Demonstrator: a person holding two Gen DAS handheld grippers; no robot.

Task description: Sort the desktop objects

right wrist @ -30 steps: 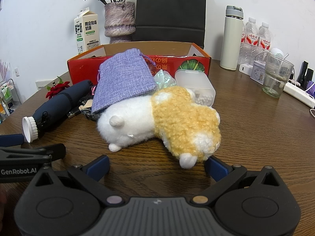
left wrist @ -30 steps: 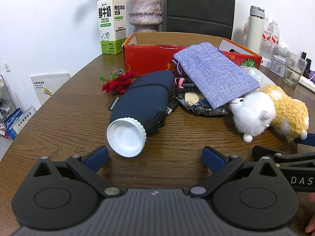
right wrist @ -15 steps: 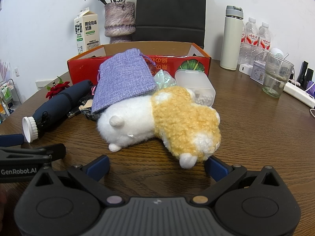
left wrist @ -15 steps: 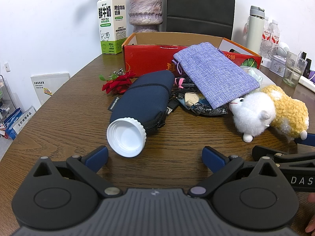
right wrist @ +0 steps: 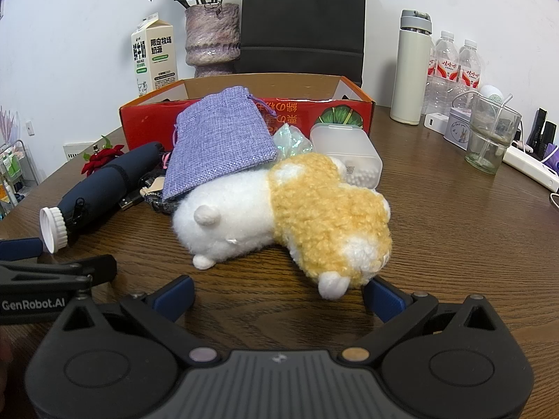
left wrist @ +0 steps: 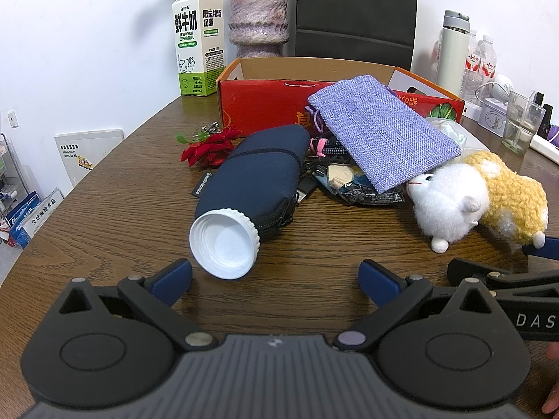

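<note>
Left gripper: jaws apart, nothing between them, low over the table. White cap of the navy bottle lies just ahead of the left fingertip, centre-left of frame; whether they touch cannot be told. Bottle on its side, cap toward the camera.

Right gripper: jaws apart, holding nothing. A white foot of the plush sits just beside the right fingertip, lower centre of frame. Plush lies on its side, white head left, yellow body right.

Further out: purple pouch leans across the centre, upper end against the red box, lower end over a dark packet and cables. Red rose lies left of the bottle, near the box corner. Frosted tub stands behind the plush, in front of the box.

Back of table: milk carton and vase upper left; thermos, water bottles and glass upper right. Black chair behind the box.
</note>
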